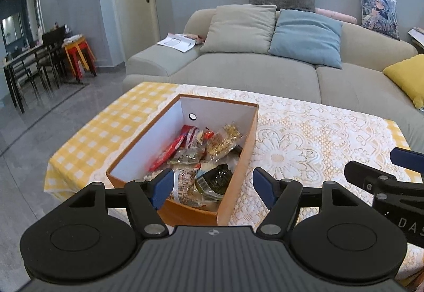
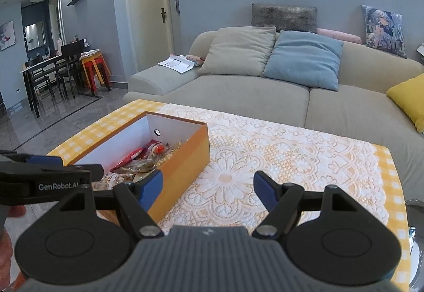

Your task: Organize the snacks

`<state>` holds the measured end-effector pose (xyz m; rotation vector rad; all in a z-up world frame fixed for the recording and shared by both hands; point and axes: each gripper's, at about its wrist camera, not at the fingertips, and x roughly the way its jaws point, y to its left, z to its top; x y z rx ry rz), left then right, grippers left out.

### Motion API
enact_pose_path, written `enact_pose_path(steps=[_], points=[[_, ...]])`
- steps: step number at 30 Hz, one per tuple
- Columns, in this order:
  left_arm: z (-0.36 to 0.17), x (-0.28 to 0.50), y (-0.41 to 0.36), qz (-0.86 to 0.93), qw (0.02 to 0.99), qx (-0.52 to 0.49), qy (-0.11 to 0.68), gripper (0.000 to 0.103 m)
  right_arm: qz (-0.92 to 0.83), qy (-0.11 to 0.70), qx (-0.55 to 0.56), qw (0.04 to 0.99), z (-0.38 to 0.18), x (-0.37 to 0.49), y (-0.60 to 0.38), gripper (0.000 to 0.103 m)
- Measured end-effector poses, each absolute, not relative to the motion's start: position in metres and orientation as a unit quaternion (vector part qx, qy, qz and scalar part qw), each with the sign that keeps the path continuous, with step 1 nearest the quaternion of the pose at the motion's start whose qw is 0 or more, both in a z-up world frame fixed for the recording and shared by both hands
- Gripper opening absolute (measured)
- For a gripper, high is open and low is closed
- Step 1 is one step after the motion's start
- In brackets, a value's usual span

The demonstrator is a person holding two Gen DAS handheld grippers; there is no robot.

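An orange cardboard box (image 1: 239, 159) with white inner walls stands on the table and holds several wrapped snacks (image 1: 201, 157), among them a red packet and a dark packet. My left gripper (image 1: 212, 188) is open and empty, held above the box's near end. My right gripper (image 2: 208, 190) is open and empty, over the lace cloth just right of the box (image 2: 185, 159). The right gripper shows at the right edge of the left wrist view (image 1: 381, 173). The left gripper shows at the left edge of the right wrist view (image 2: 53, 170).
The table carries a yellow checked cloth (image 1: 87, 143) under a white lace runner (image 1: 304, 149). A beige sofa (image 1: 251, 72) with several cushions stands right behind the table. A dining table and chairs (image 1: 31, 64) stand far left across the grey floor.
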<state>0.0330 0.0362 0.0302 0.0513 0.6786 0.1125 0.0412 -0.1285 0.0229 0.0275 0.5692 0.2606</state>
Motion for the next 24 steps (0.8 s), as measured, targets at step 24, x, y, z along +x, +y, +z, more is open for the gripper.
enact_pose_path(steps=[24], points=[[0.0308, 0.0352, 0.0357, 0.038, 0.94, 0.023, 0.339, 0.081, 0.132, 0.288, 0.01, 0.949, 0.0223, 0.0432, -0.1279, 0.074]])
